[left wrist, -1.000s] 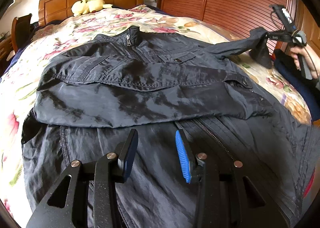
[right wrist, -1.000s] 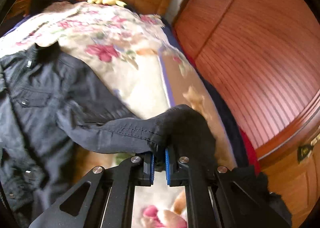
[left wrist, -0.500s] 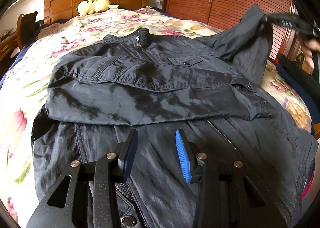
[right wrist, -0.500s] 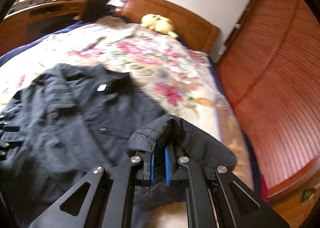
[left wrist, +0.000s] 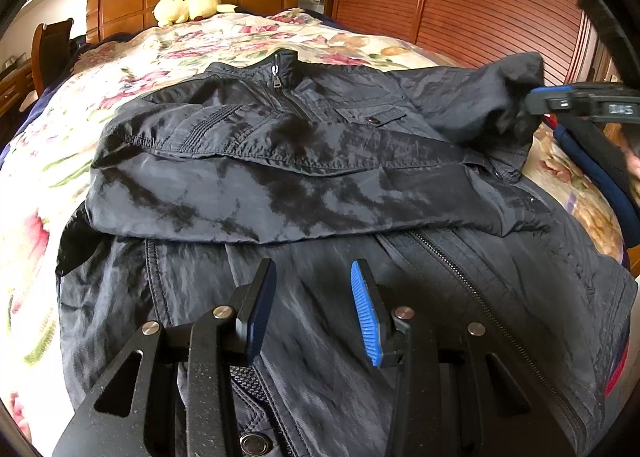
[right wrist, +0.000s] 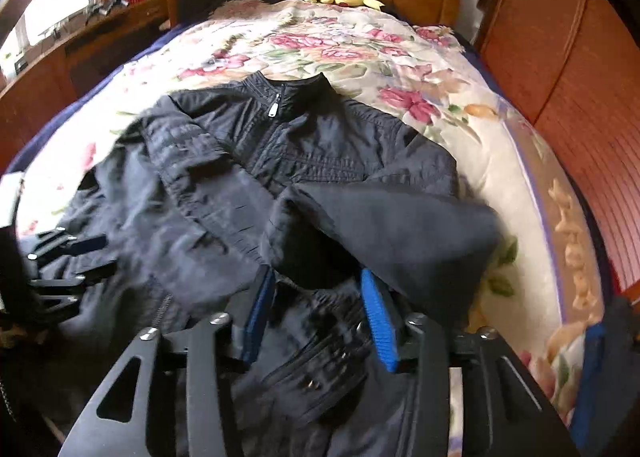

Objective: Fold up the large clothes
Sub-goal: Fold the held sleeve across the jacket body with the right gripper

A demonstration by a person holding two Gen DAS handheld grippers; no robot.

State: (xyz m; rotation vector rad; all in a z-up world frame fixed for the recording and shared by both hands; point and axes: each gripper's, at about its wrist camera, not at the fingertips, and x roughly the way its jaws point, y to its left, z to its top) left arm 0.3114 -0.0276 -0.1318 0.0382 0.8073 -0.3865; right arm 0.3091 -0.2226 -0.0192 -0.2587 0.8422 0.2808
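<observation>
Right tongs (right wrist: 318, 315) opening—sleeve (right wrist: 384, 225) seemingly freed; left tongs (left wrist: 314, 307) gape empty over the jacket (left wrist: 320, 185).

Each gripper is a matte black frame of angular, triangular-cutout arms joined by round silver screws. The left gripper (left wrist: 313, 311) and right gripper (right wrist: 318, 321) carry ribbed blue pads (left wrist: 365, 315) (one pad looks darker, in shade).
</observation>
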